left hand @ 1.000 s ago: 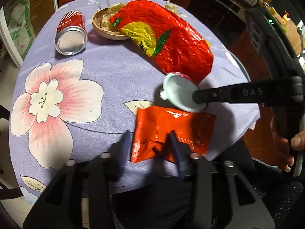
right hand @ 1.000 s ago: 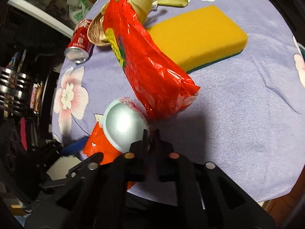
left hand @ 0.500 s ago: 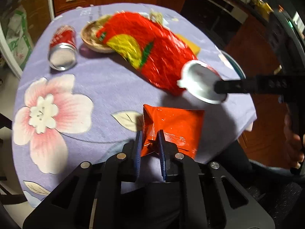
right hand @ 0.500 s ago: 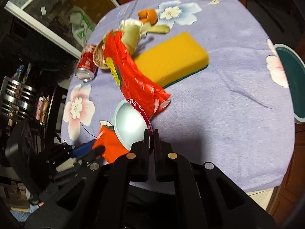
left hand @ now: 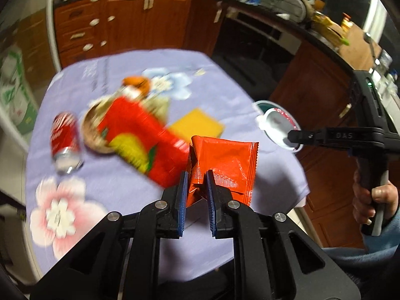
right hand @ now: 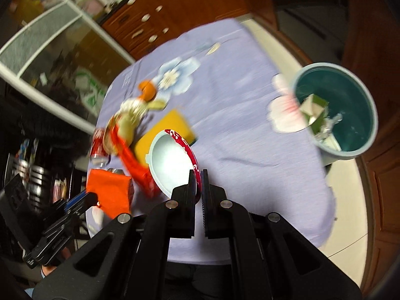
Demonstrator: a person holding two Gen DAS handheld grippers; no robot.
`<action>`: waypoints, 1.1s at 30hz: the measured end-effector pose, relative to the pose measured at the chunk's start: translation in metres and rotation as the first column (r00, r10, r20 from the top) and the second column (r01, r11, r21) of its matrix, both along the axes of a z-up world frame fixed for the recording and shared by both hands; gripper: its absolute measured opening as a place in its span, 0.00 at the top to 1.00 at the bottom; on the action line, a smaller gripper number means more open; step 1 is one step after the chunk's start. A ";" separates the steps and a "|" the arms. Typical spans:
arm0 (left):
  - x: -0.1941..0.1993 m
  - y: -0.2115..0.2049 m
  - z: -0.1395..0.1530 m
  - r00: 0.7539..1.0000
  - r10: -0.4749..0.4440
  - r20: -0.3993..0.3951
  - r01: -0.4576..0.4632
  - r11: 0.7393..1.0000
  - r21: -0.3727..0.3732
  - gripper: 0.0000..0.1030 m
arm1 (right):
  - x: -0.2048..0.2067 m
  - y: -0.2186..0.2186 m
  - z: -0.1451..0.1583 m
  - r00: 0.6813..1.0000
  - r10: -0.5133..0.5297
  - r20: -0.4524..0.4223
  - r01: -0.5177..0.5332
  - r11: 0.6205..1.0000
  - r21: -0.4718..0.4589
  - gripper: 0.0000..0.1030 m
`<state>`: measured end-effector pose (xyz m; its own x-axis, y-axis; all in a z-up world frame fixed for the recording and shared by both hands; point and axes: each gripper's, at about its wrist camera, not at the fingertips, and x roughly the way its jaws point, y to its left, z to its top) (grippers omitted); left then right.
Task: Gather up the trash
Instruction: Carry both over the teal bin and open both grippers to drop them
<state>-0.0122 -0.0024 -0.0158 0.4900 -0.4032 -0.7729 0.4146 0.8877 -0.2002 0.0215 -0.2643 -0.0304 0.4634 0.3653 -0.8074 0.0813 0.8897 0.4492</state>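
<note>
Right now we carry one piece of trash in each tool. Our left gripper [left hand: 196, 183] is pressed onto a crumpled corner of the orange packet [left hand: 225, 165], which hangs ahead of the fingers, off the table [left hand: 120, 175]; a corner grip suits a limp foil pouch, since it leaves the body free to drop. Our right gripper [right hand: 198, 183] pinches the red rim of the round lid [right hand: 172, 162] edge-on, so the disc stands up in front of the jaws rather than lying flat; a thin rim is the only part a narrow pinch can take.

Ahead and to the right of the right gripper stands the teal bin [right hand: 370, 115], just past the table edge, mouth open, with some scraps already in it. We judge the path there is free: bare cloth lies between the lid and the bin. The rim of the bin and the table edge sit close together, so we should release only when well over the mouth.

Beyond the left gripper, the large red bag [left hand: 140, 140], the soda can [left hand: 65, 142] and the yellow sponge [left hand: 197, 126] remain on the cloth.
</note>
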 end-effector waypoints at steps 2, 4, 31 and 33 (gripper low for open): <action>0.006 -0.020 0.004 0.999 -0.035 0.009 0.035 0.999 0.000 0.86 | -0.001 -0.020 0.005 0.999 -0.044 0.014 0.044 0.999 0.005 0.96; 0.016 -0.040 0.008 0.998 -0.068 0.012 0.068 0.998 0.000 0.85 | -0.002 -0.039 0.008 0.996 -0.081 0.024 0.081 0.997 0.010 0.96; 0.131 -0.332 -0.066 0.931 -0.330 -0.157 0.353 0.923 0.153 0.80 | 0.020 -0.269 -0.071 0.894 -0.436 -0.100 0.439 0.898 0.017 0.96; 0.133 -0.335 -0.073 0.930 -0.326 -0.172 0.352 0.923 0.155 0.69 | 0.023 -0.272 -0.074 0.893 -0.437 -0.109 0.441 0.897 0.013 0.96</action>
